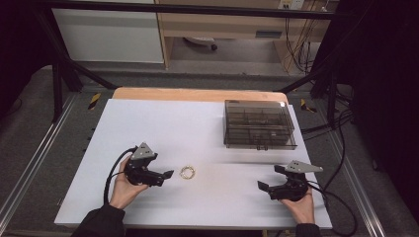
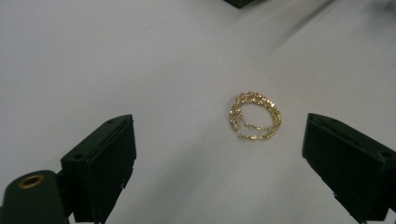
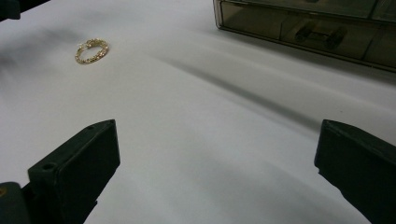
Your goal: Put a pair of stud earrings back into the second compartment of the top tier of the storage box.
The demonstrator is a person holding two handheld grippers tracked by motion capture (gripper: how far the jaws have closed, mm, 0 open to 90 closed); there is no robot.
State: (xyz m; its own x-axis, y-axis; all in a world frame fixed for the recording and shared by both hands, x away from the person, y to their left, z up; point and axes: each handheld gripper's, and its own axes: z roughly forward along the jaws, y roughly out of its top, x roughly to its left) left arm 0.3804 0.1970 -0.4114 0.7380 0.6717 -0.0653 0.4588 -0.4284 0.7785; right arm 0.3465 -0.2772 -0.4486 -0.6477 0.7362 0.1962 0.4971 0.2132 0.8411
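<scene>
Your left gripper (image 2: 219, 163): jaws spread wide, nothing between the pads, resting low over the white table (image 1: 163, 128). Item ahead of those jaws: gold hoop earrings (image 2: 255, 116), a pair lying flat and overlapping on the sheet, nearer the right jaw than the left, touching neither. Your right gripper (image 3: 215, 168): jaws likewise wide and bare, earrings far off beyond its left jaw. Smoky compartment box (image 3: 308, 28): lid down, beyond the right jaw.
</scene>
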